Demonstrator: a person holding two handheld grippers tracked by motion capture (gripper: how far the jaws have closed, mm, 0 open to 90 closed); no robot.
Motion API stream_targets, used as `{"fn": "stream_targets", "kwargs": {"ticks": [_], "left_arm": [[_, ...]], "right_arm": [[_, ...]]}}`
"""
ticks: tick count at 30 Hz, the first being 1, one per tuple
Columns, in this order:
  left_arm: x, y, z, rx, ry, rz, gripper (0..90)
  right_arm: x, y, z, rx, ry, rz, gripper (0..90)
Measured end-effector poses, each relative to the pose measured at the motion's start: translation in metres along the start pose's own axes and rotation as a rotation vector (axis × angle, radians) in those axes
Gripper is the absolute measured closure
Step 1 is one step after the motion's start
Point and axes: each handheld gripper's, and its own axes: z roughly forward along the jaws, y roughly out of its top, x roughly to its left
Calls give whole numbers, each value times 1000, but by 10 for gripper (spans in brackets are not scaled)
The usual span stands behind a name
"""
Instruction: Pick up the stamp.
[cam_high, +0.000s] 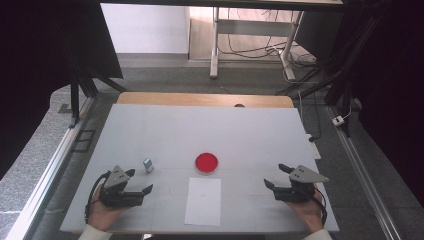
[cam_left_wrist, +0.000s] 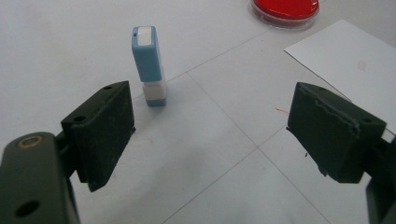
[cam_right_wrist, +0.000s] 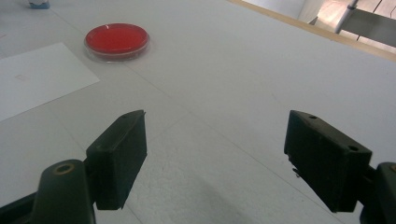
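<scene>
A small blue and white stamp-like block (cam_high: 148, 165) (cam_left_wrist: 148, 63) stands upright on the white table, just ahead of my left gripper (cam_high: 139, 180) (cam_left_wrist: 210, 135). That gripper rests at the near left, open, with nothing between its jaws. A round red dish (cam_high: 206, 163) (cam_left_wrist: 286, 10) (cam_right_wrist: 117, 40) sits at the table's middle. A white sheet of paper (cam_high: 203, 200) (cam_left_wrist: 350, 65) (cam_right_wrist: 37, 77) lies just in front of the dish. My right gripper (cam_high: 276, 176) (cam_right_wrist: 215, 156) is at the near right, open and empty, jaws pointing left toward the dish.
The white table (cam_high: 210, 130) has a wooden strip along its far edge (cam_high: 205, 99). Metal rails (cam_high: 50, 165) run along both sides. A desk frame with cables (cam_high: 250, 40) stands on the floor beyond.
</scene>
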Motion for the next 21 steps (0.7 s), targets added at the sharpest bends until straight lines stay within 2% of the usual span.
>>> {"fn": "stream_targets", "kwargs": {"ticks": [4,13,21], "left_arm": [[-1,1,0,-1,7,-6,149],[-2,3,3,3,24,-1,150],[-4,7,-2,-3,39,1,156]], "right_arm": [[1,-1,1,4,8,-6,221],[0,-2,-3,12,-15,-2,229],[1,-2,-5,-1,2,5,238]]}}
